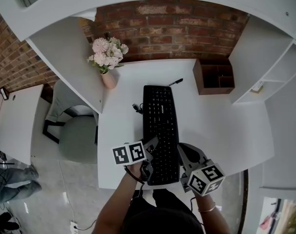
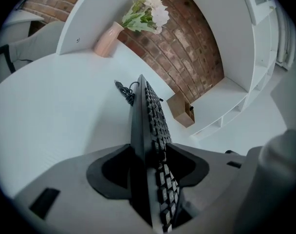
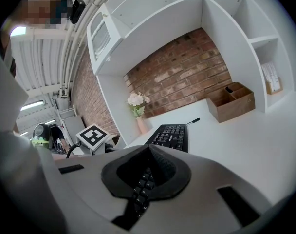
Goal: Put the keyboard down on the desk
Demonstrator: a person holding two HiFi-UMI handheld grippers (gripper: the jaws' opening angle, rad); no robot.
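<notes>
Note keyboard (image 1: 160, 123) flat on the surface (image 1: 221, 126), long axis running away from the body; read left gripper (image 2: 150, 147) jaws as wide, straddling its near end unclamped, likely for release; read right gripper (image 3: 148, 147) jaws as narrow, pinching the near edge, likely to steady it; treat near corners and exact pad contact as hidden under both grippers.

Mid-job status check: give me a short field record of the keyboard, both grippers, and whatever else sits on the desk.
keyboard: black, appears flat on the white desk, near end at the front edge
left gripper: jaws apart, keyboard's near-left edge between them, no firm pinch visible
right gripper: jaws closed on the keyboard's near-right edge
other items: pink vase with flowers, brown wooden organizer, pen, cable left of the keyboard
</notes>
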